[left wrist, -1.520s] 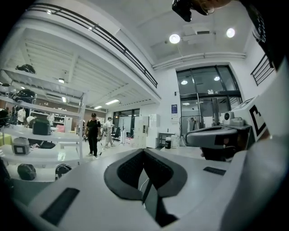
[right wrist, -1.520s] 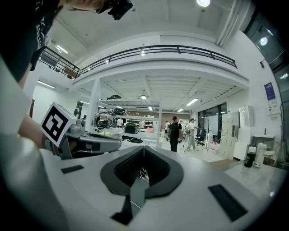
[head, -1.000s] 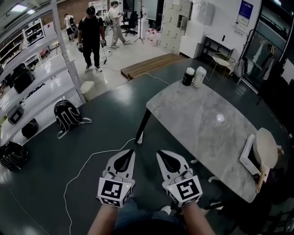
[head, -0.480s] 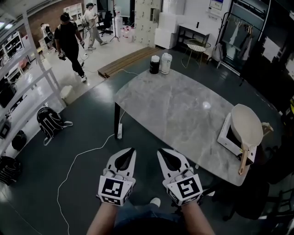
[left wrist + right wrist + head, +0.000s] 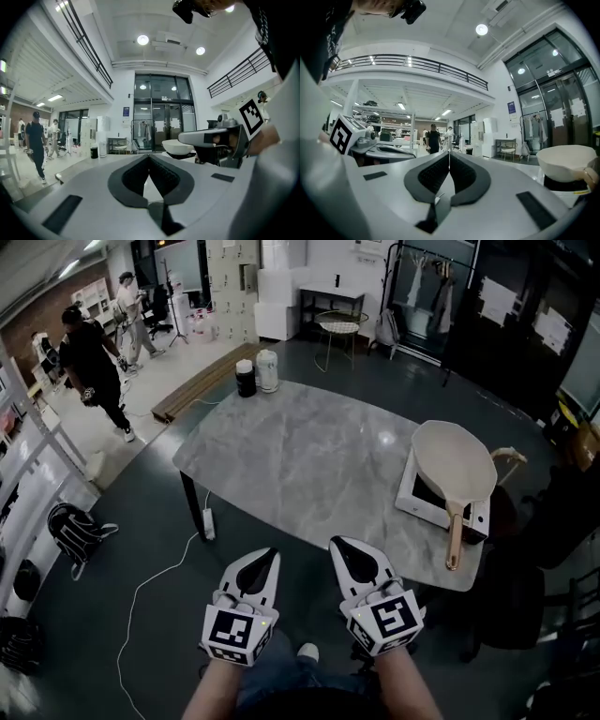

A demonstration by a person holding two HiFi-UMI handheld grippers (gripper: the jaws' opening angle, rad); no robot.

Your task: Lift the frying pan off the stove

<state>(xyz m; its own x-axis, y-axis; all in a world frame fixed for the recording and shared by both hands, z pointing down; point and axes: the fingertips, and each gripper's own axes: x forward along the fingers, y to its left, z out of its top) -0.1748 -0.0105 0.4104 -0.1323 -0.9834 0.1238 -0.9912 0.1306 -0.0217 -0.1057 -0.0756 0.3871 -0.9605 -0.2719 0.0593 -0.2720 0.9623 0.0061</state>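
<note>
A cream frying pan with a wooden handle sits on a white stove at the right end of a grey marble table. Its handle points toward me. Both grippers hover in front of the table's near edge, well short of the pan. My left gripper is shut and holds nothing. My right gripper is shut too and holds nothing. The pan shows at the right edge of the right gripper view and, further off, the pan shows in the left gripper view.
A dark canister and a white canister stand at the table's far left corner. A power strip and white cable lie on the dark floor. A person in black walks at the far left. A backpack lies by shelving.
The head view has swung right: the table and pan have shifted left and toward the middle of the view, and the pan shows whole. Both grippers stayed shut in front of me.
</note>
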